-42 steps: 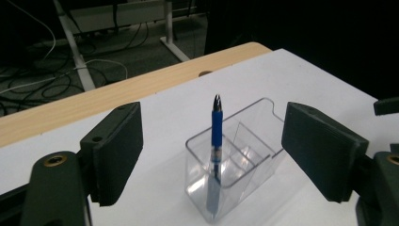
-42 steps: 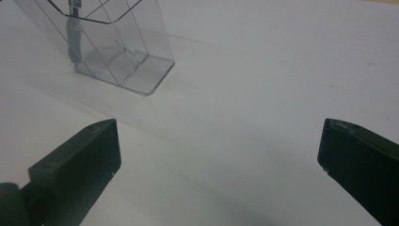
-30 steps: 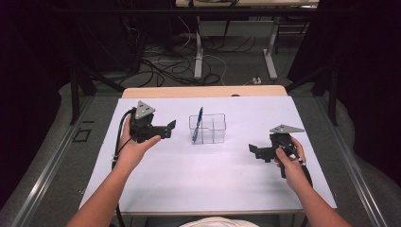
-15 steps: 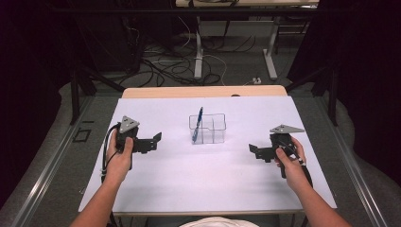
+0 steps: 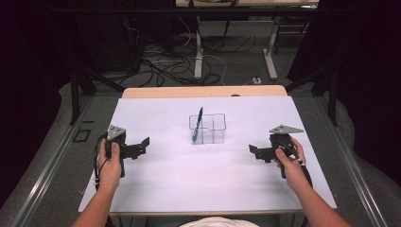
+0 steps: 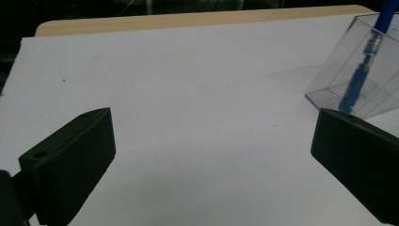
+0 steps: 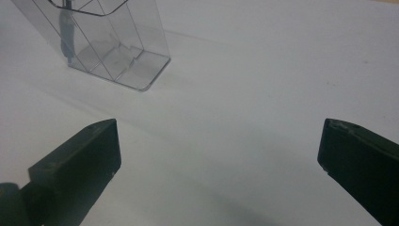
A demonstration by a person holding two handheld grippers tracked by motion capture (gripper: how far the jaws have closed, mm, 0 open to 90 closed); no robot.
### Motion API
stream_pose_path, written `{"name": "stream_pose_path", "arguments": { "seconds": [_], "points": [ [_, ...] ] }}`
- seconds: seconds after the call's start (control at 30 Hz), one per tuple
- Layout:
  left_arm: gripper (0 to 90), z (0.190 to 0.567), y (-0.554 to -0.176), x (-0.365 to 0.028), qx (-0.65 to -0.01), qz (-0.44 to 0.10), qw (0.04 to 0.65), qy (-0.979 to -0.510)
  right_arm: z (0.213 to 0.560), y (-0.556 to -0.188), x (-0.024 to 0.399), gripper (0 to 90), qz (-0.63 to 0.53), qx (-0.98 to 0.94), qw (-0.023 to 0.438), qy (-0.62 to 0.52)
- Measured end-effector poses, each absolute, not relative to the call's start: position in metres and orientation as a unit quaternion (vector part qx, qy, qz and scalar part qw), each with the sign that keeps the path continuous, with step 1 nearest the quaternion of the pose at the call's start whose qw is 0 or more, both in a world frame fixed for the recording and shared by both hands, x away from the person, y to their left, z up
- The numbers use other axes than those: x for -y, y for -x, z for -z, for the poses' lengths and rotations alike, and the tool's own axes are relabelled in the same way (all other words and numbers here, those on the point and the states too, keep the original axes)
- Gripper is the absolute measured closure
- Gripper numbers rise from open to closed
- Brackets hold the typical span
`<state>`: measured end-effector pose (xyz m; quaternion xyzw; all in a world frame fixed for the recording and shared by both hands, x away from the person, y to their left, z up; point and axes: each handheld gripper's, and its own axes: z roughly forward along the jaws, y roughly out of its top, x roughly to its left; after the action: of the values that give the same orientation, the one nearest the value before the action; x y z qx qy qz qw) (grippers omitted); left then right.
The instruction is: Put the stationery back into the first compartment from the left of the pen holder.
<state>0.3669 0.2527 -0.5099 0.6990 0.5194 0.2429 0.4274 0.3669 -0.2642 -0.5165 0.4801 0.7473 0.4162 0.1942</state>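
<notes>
Blue pen upright in clear organizer, mid-desk; placement apparently done. Left tongs, right tongs: wide, empty, well apart from it.

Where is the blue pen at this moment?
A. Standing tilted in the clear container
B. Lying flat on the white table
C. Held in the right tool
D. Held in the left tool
A: the blue pen leans inside the clear container, its top sticking out above the rim, and both tools are open and apart from it.

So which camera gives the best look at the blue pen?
The left gripper view: the blue pen is close, leaning in the clear box. The high view shows it whole but small; the right gripper view shows it dimly through the wall.
</notes>
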Motion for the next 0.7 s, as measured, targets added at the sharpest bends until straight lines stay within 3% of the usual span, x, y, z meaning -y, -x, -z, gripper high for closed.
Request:
{"name": "stream_pose_path", "arguments": {
  "seconds": [0.7],
  "points": [
    [0.5,0.528,-0.37,-0.266,-0.543,-0.24,0.418,-0.687,0.521,-0.37,0.267,0.0,-0.412,-0.743,0.195,-0.49]
  ]
}}
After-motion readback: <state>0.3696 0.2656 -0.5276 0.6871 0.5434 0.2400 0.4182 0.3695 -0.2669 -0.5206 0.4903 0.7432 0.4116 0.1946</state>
